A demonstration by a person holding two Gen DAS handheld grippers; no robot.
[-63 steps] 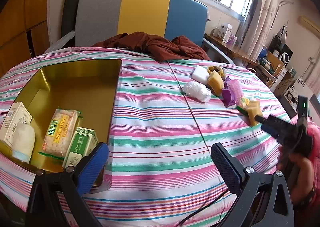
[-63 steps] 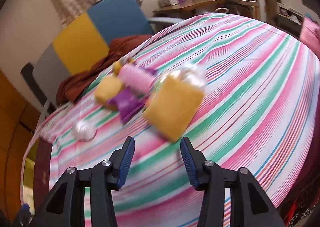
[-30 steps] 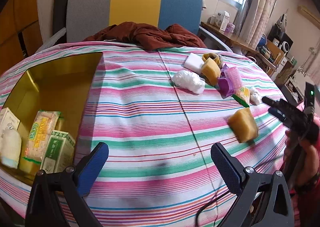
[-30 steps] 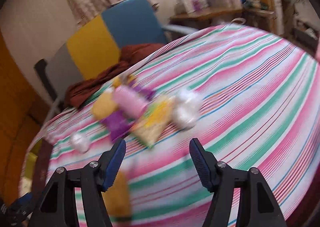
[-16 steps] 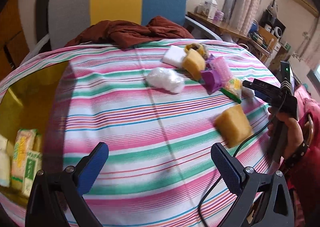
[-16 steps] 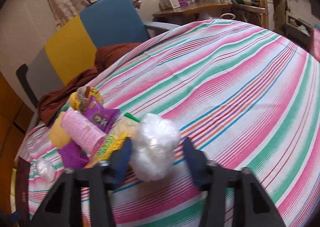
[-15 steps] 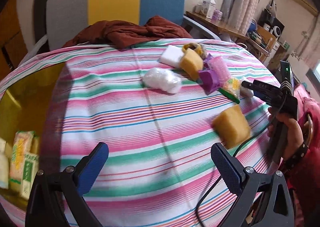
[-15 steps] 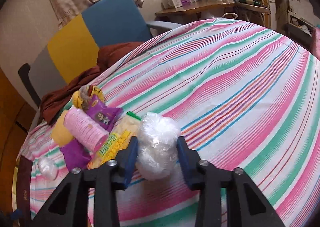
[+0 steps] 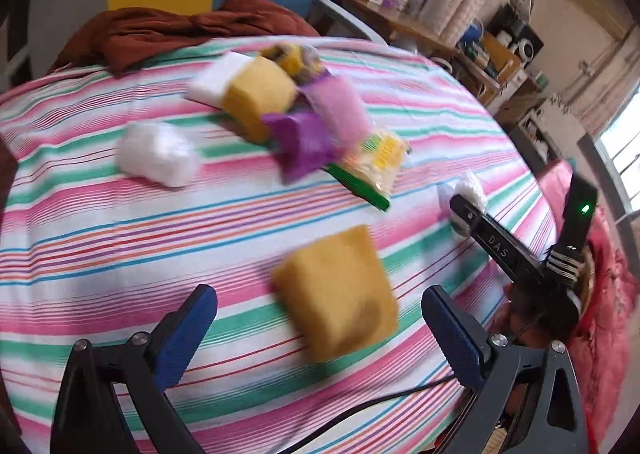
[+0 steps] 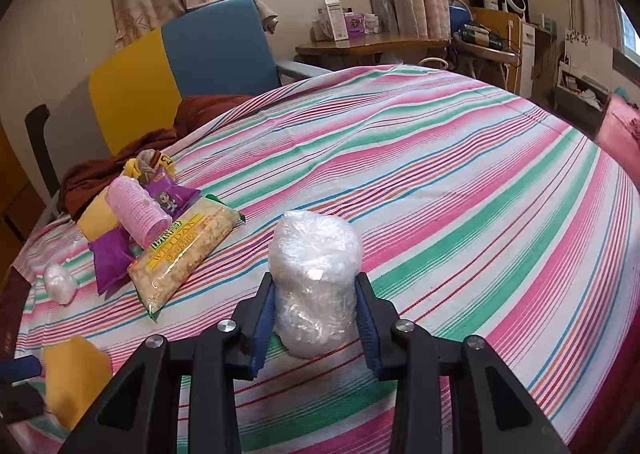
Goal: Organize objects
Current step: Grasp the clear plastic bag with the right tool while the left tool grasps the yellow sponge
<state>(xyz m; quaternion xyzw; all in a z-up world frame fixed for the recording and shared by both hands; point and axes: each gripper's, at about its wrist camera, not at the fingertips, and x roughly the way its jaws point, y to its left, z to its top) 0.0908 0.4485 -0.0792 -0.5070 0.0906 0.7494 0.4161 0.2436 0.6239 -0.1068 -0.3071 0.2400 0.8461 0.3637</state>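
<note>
My right gripper (image 10: 316, 318) is shut on a clear plastic-wrapped bundle (image 10: 314, 274), with both blue pads pressed into its sides on the striped tablecloth (image 10: 460, 182). The left wrist view shows that gripper (image 9: 464, 210) at the right with the bundle (image 9: 470, 188) at its tip. My left gripper (image 9: 318, 292) is open, and a blurred yellow sponge block (image 9: 336, 290) lies between its fingers with neither pad touching it. The same block (image 10: 76, 378) shows at the lower left of the right wrist view.
A pile sits further back: a cracker packet (image 10: 188, 250), pink roll (image 10: 138, 218), purple packet (image 10: 110, 258), second yellow block (image 9: 256, 94) and white block (image 9: 212, 82). Another white plastic bundle (image 9: 156, 154) lies apart to the left. Brown cloth (image 9: 180, 26) drapes over the far edge by a chair.
My right gripper went from open to closed around the plastic bundle. My left gripper swung right across the table; the gold tin left its view and the yellow block now sits between its fingers.
</note>
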